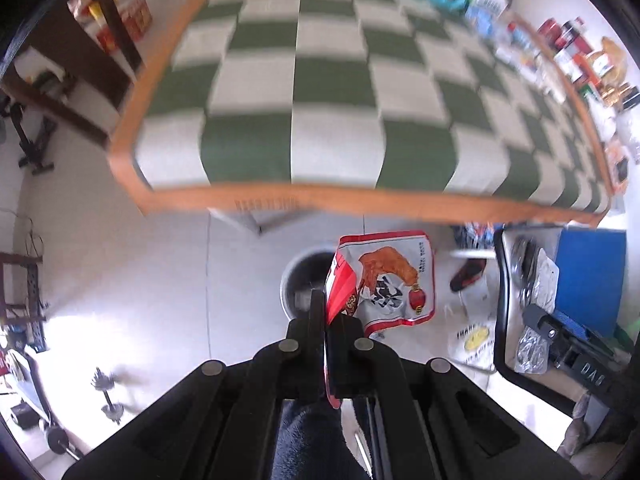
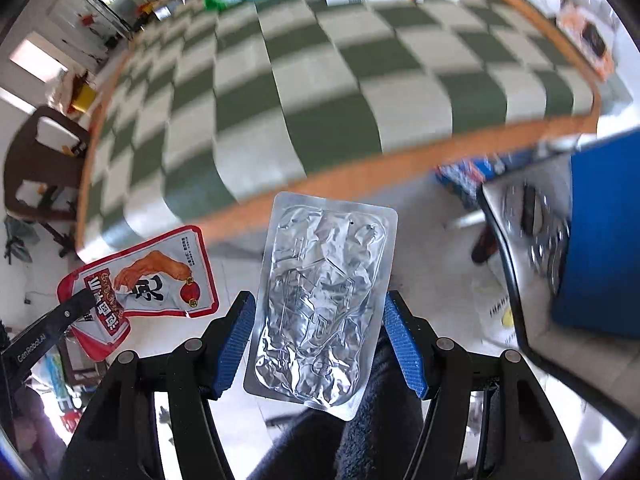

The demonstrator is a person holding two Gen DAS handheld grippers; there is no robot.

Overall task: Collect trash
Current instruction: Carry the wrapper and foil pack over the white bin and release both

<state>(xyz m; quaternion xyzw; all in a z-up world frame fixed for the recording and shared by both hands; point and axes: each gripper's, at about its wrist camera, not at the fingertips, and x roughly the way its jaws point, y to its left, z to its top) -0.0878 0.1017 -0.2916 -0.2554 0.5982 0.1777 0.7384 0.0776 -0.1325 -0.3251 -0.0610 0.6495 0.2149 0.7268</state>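
Note:
My left gripper point(image 1: 326, 320) is shut on a red and white snack packet point(image 1: 384, 280) with a chicken picture, held off the table's near edge above the floor. The packet also shows in the right wrist view point(image 2: 156, 276), with a left finger point(image 2: 68, 312) on it. A grey bin point(image 1: 304, 280) stands on the floor just behind the packet. My right gripper point(image 2: 320, 320) is open; a crumpled silver foil pouch point(image 2: 320, 304) sits between its blue pads point(image 2: 236, 344), and no pad visibly touches it. The right gripper also shows in the left wrist view point(image 1: 568, 344), over a chair.
A table with a green and white checked cloth point(image 1: 328, 92) and orange edge fills the upper view. Bags, boxes and jars point(image 1: 480, 0) line its far and right sides. A black-framed chair point(image 1: 504, 300) with a blue panel holds silver wrappers. A plastic bag point(image 1: 476, 340) lies on the floor.

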